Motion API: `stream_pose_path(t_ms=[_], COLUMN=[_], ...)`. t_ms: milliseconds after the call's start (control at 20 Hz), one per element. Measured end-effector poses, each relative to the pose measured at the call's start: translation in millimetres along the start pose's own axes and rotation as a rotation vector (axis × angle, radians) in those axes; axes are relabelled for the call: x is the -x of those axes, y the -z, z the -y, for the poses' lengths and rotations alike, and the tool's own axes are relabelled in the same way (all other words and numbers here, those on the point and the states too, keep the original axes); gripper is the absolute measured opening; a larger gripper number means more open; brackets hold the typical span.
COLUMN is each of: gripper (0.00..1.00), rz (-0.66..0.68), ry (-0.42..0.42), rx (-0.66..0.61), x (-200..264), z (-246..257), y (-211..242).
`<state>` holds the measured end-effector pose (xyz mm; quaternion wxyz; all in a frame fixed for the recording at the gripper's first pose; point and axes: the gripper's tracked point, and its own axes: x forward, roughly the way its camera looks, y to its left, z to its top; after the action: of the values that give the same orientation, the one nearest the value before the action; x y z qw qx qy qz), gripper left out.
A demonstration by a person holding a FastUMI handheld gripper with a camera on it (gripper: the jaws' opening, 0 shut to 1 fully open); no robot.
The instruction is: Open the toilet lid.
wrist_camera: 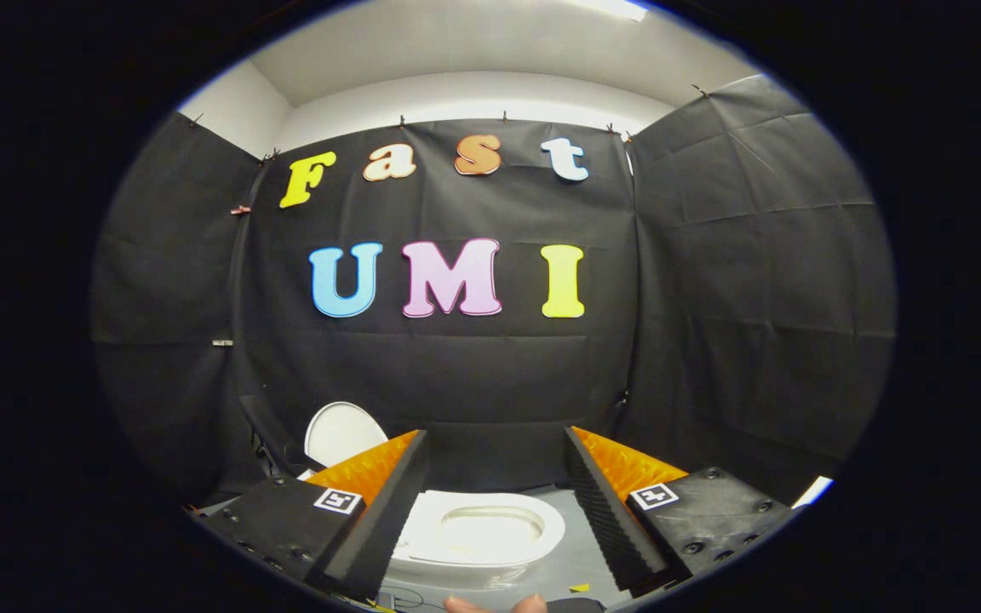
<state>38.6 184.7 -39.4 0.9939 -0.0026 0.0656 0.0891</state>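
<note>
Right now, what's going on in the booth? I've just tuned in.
A person is holding the gripper over a small white toilet on the grey floor. The fingers are spread wide and grip nothing; the seat shows between them. The lid already stands upright behind the left finger, against the black cloth wall, so the opening looks done. Fingertips show just below the gripper.

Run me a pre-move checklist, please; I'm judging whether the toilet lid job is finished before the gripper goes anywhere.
1. Lid raised: ok, it stands up, beyond the left finger.
2. Seat left down: ok, the ring lies flat between the fingers.
3. Gripper free of the lid: ok, fingers wide apart with nothing held.
4. Lid resting securely: cannot tell, its hinge is hidden behind the left finger.
5. Floor near the toilet: cannot tell, small scraps lie there.
</note>
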Motion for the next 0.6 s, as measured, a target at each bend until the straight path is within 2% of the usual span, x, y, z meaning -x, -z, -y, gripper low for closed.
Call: stream_pose_path(t_ms=[600], gripper=[0.98], rz=[0.02], ry=[-0.039], rx=[-0.016], x=[20.3], z=[-6.0], y=[-7.3])
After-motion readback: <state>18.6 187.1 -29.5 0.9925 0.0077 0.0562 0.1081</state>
